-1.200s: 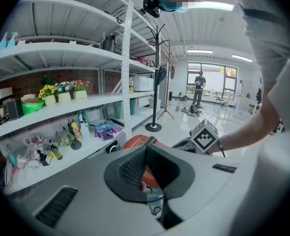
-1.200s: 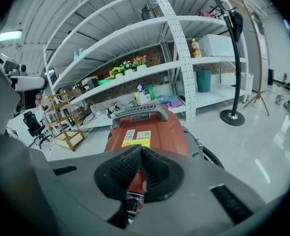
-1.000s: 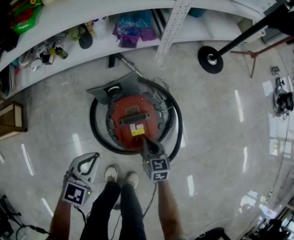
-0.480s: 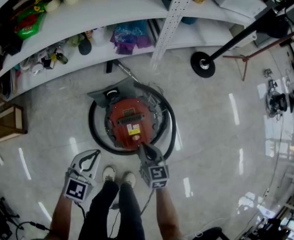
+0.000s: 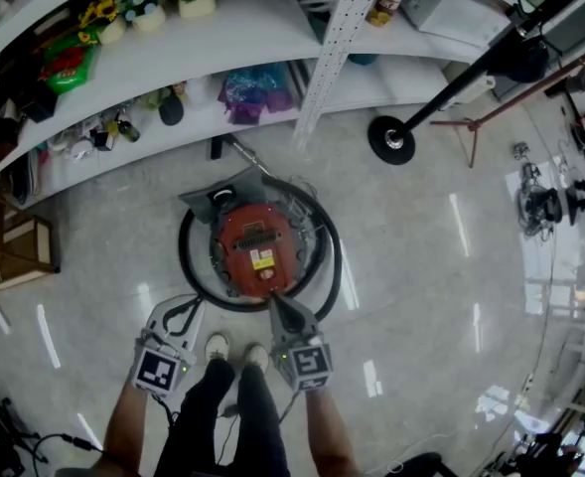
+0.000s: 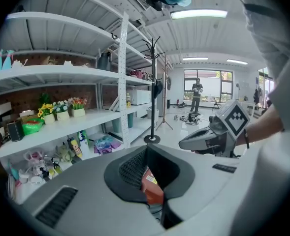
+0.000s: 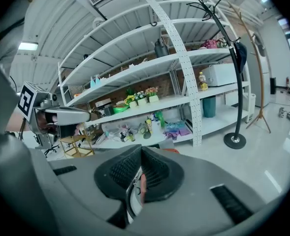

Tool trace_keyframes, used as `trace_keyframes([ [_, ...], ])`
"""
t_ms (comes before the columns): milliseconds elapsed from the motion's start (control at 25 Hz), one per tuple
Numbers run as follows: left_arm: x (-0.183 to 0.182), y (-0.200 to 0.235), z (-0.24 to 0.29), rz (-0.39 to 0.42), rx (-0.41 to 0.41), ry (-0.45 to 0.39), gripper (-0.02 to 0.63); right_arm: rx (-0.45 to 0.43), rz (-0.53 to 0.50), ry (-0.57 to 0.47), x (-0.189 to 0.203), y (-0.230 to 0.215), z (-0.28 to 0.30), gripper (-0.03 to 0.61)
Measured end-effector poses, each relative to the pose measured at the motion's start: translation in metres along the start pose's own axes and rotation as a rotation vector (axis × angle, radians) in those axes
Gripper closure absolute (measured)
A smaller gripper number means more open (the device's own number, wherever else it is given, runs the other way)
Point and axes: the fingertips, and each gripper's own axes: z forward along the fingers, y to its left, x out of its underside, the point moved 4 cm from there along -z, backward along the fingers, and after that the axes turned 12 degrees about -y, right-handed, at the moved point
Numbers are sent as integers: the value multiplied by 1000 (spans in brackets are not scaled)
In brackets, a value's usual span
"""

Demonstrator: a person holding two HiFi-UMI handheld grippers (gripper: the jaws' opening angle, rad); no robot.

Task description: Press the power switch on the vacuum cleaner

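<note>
The red round vacuum cleaner (image 5: 257, 248) stands on the floor with its black hose (image 5: 188, 256) looped around it. A black grille and a yellow label sit on its top, and I cannot make out the switch. My right gripper (image 5: 272, 303) is shut, and its tip hangs over the hose at the vacuum's near edge. My left gripper (image 5: 193, 306) is shut, holds nothing, and stays to the left, clear of the hose. Each gripper view shows only a sliver of the vacuum cleaner (image 6: 152, 188) between the jaws of my left gripper (image 6: 145, 149) and my right gripper (image 7: 141, 150).
White shelves (image 5: 203, 38) full of bottles, flowers and bags curve behind the vacuum. A coat stand's round base (image 5: 389, 139) sits at the right rear. A wooden stool (image 5: 14, 251) is at the left. The person's shoes (image 5: 220, 346) are just behind the grippers. Cables lie bottom left.
The head camera has risen, so the vacuum looks smaller. The right gripper's tip has drawn back from the red top near the yellow label to the near edge. The left gripper has kept its place.
</note>
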Motion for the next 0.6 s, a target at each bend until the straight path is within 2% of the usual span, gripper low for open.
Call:
trace_keyframes([
  [600,-64,-20,-22,-10,24,-42,606,27,-24,-52,-78,28,-52,566],
])
